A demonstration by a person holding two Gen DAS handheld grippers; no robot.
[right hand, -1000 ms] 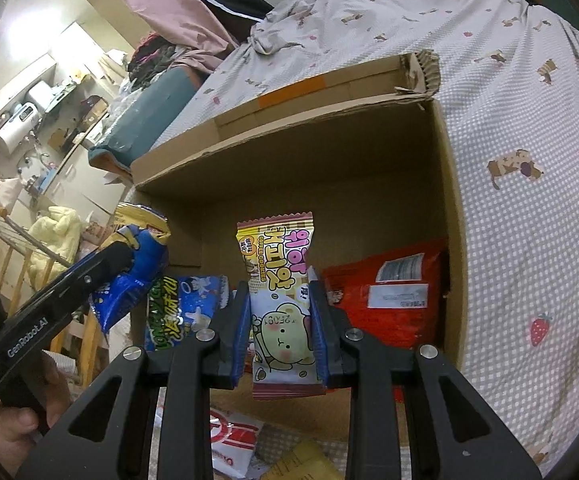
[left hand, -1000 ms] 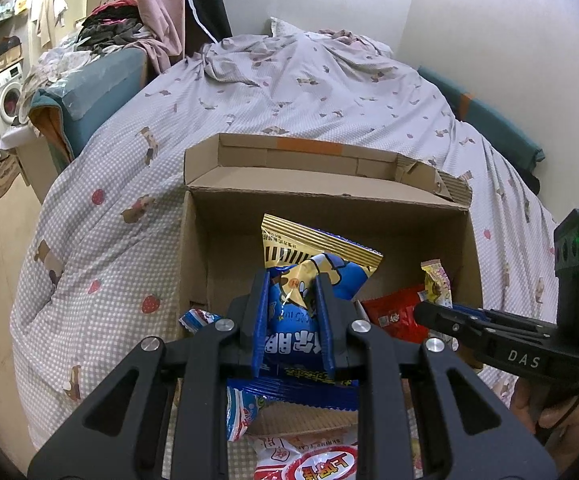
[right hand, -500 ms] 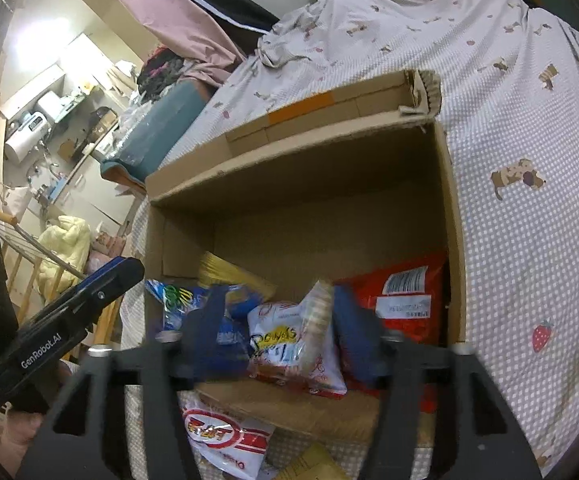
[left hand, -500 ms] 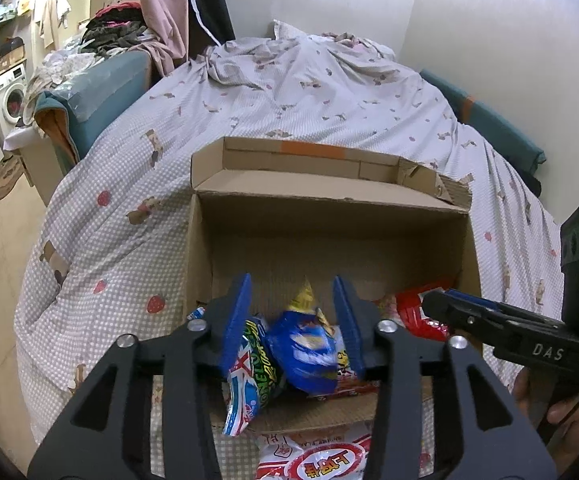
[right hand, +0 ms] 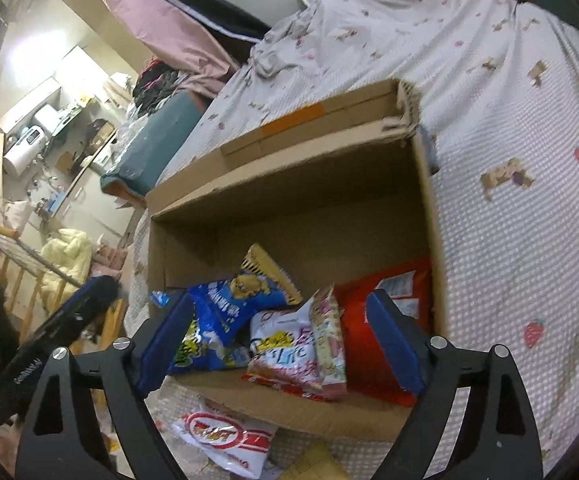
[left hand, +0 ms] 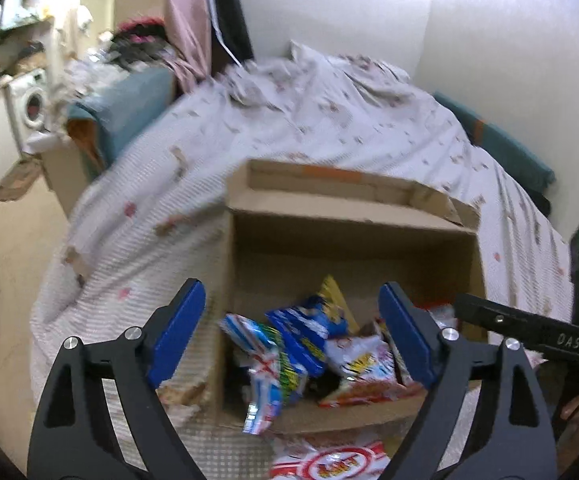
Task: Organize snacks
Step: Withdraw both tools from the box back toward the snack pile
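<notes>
Nearest, a white and red snack bag [right hand: 219, 438] lies on the bed [right hand: 509, 128] just in front of the box [right hand: 435, 264]; it probably goes in next. Both the left gripper [left hand: 291, 330] and the right gripper [right hand: 279, 338] have their jaws spread wide, holding nothing. Inside the box sit shiny crinkly snacks [right hand: 273, 320], blue, white and red, heaped together

Both wrist views near cardboard box [left hand: 353, 236] (shared)
</notes>
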